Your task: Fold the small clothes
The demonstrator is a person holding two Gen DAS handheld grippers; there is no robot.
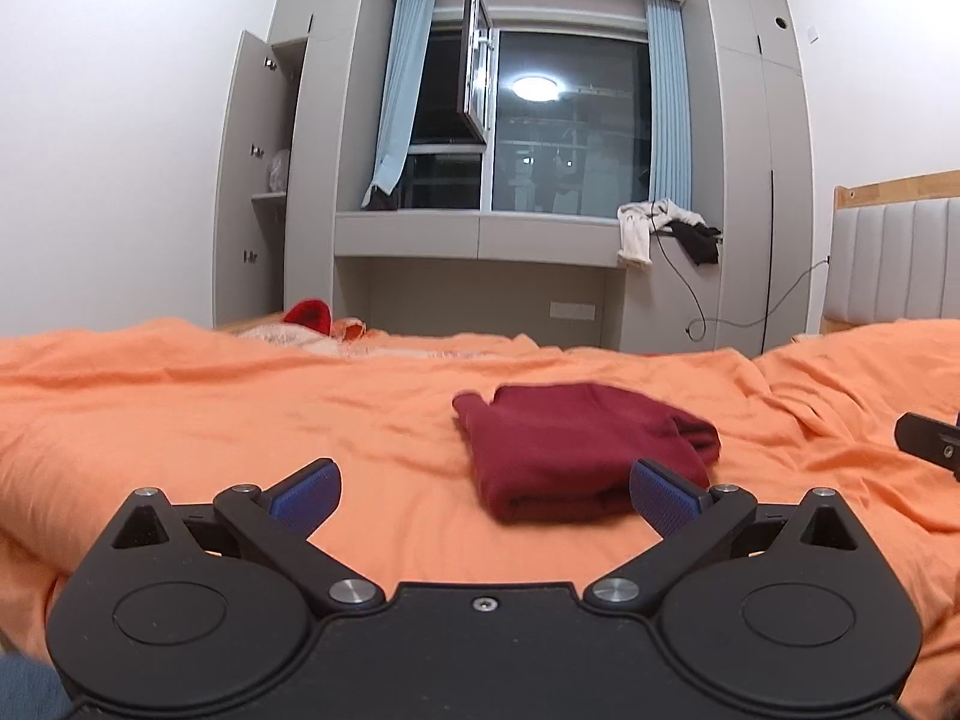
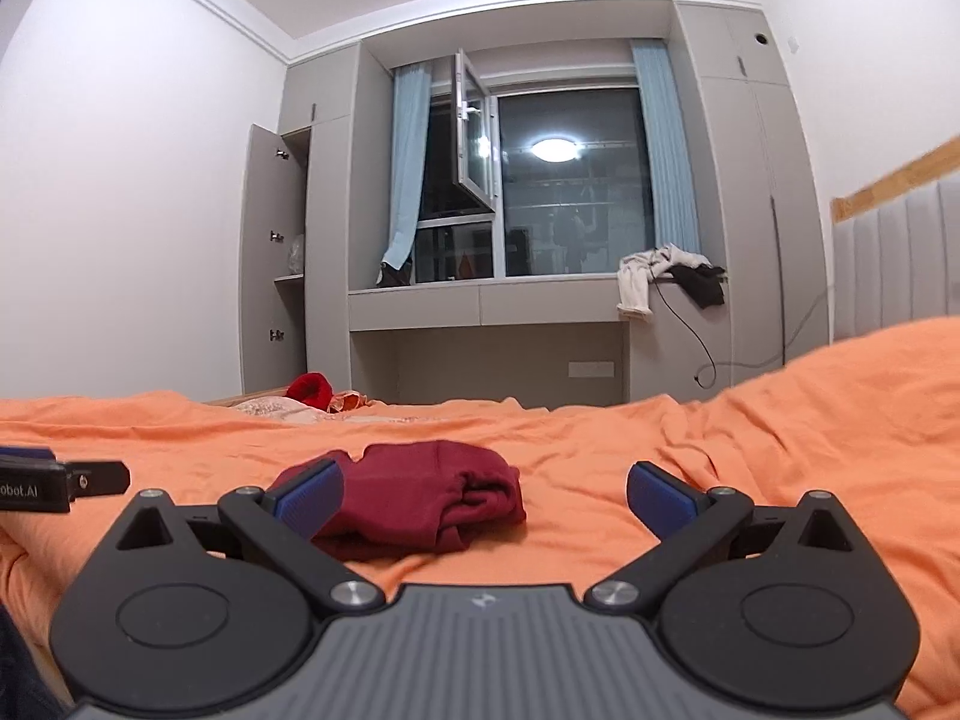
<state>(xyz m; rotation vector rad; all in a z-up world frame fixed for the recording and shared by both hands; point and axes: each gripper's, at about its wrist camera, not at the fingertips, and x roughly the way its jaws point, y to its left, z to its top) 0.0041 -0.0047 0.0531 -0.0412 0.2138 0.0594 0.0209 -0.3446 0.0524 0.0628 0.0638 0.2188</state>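
We hold our left gripper and right gripper low with fingers spread wide and empty, flanking the folded maroon garment lying compact on the orange bedsheet, seemingly finished.

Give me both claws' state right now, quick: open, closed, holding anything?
Left claw: open, holding nothing; the folded maroon garment lies on the orange bedsheet ahead of it.
Right claw: open, holding nothing.
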